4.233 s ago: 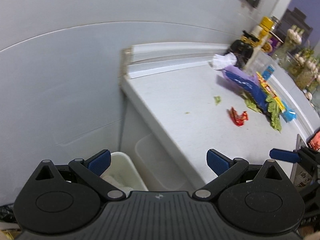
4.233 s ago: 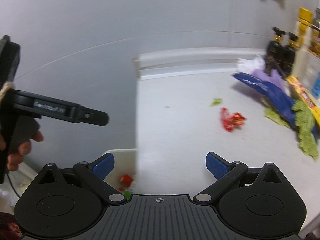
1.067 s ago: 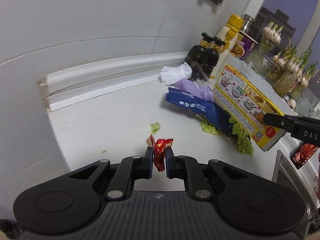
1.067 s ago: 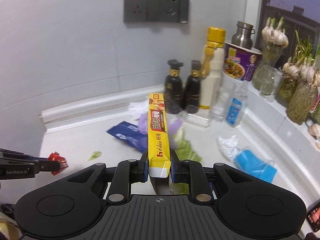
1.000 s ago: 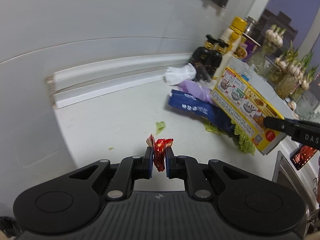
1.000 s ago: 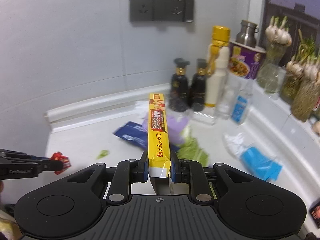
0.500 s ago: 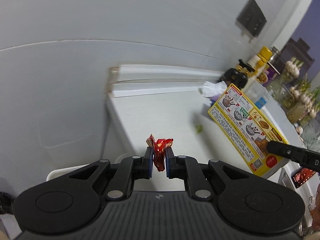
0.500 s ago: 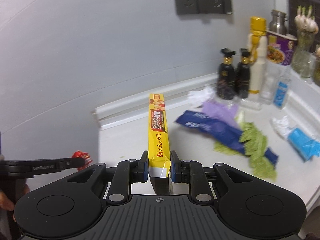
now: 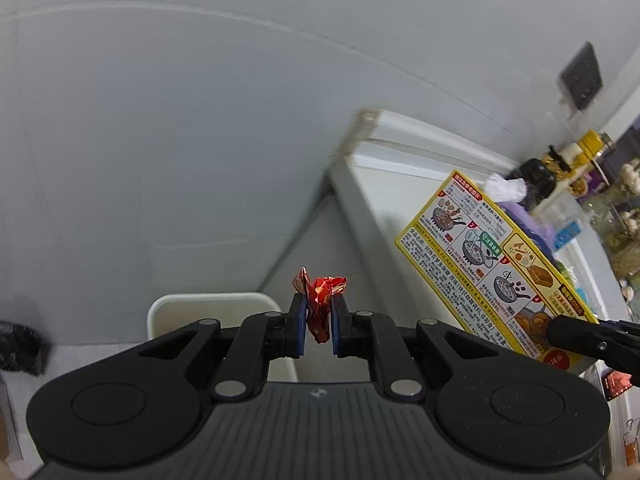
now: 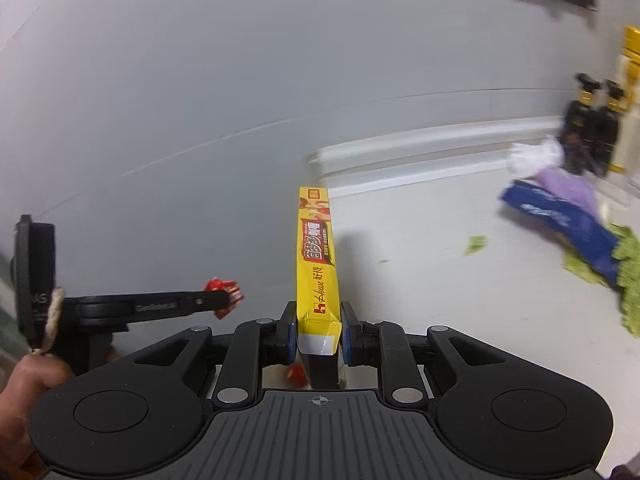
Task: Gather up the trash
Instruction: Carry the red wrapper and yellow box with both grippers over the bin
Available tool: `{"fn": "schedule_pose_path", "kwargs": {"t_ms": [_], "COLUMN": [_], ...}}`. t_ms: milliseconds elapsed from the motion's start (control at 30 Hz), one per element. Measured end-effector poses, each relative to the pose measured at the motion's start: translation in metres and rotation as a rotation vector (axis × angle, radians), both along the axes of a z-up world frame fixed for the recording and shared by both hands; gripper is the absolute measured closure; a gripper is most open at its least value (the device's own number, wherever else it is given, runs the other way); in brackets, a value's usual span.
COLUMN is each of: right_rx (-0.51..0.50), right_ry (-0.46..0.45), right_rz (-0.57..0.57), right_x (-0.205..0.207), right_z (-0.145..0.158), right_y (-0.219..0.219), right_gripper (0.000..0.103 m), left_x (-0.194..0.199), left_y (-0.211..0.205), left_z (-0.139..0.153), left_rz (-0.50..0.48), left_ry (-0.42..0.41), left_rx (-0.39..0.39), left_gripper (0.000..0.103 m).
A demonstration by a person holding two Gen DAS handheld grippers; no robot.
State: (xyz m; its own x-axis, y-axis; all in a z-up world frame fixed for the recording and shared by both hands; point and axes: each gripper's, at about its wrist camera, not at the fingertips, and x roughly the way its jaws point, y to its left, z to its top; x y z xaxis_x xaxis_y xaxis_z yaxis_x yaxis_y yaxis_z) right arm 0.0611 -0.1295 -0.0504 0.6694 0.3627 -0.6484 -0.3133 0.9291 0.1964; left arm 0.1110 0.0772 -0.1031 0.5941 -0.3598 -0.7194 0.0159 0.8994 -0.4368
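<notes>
A crumpled red wrapper is pinched in the left gripper at lower centre of the left view, just above the white bin rim. A yellow box is clamped edge-on in the right gripper, lower centre. Likely risk: the long box could catch the bin rim and tip out if released early.

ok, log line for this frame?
left gripper: shut on wrapper | right gripper: shut on box | bin: below left gripper | stage: carrying to bin
</notes>
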Motion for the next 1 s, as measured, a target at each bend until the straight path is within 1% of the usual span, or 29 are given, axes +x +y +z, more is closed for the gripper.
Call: {"fn": "schedule_pose_path", "kwargs": {"t_ms": [200, 333, 433, 567, 700, 833, 1000], "right_rx": [-0.042, -0.096, -0.133, -0.185, -0.250, -0.298, -0.323], "right_ry": [0.048, 0.093, 0.147, 0.222, 0.289, 0.358, 0.451], "right_rz": [0.088, 0.133, 0.150, 0.171, 0.189, 0.154, 0.122], "right_x": [0.008, 0.015, 0.020, 0.030, 0.043, 0.065, 0.096], "right_z": [-0.015, -0.034, -0.051, -0.078, -0.109, -0.144, -0.189], "right_y": [0.041, 0.069, 0.086, 0.106, 0.124, 0.138, 0.147], "right_gripper": [0.084, 0.084, 0.084, 0.084, 0.084, 0.084, 0.084], "left_x": [-0.010, -0.017, -0.021, -0.024, -0.017, -0.004, 0.017], "left_y": [0.023, 0.033, 0.039, 0.046, 0.045, 0.043, 0.034], "left_z": [-0.022, -0.041, -0.058, -0.079, -0.102, -0.130, -0.174], "left_rz": [0.043, 0.039, 0.032, 0.029, 0.010, -0.041, -0.092], "left_ry": [0.050, 0.085, 0.119, 0.158, 0.192, 0.208, 0.275], "left_rx": [-0.014, -0.002, 0.011, 0.019, 0.026, 0.048, 0.090], "left_gripper": [0.092, 0.092, 0.092, 0.092, 0.092, 0.092, 0.090]}}
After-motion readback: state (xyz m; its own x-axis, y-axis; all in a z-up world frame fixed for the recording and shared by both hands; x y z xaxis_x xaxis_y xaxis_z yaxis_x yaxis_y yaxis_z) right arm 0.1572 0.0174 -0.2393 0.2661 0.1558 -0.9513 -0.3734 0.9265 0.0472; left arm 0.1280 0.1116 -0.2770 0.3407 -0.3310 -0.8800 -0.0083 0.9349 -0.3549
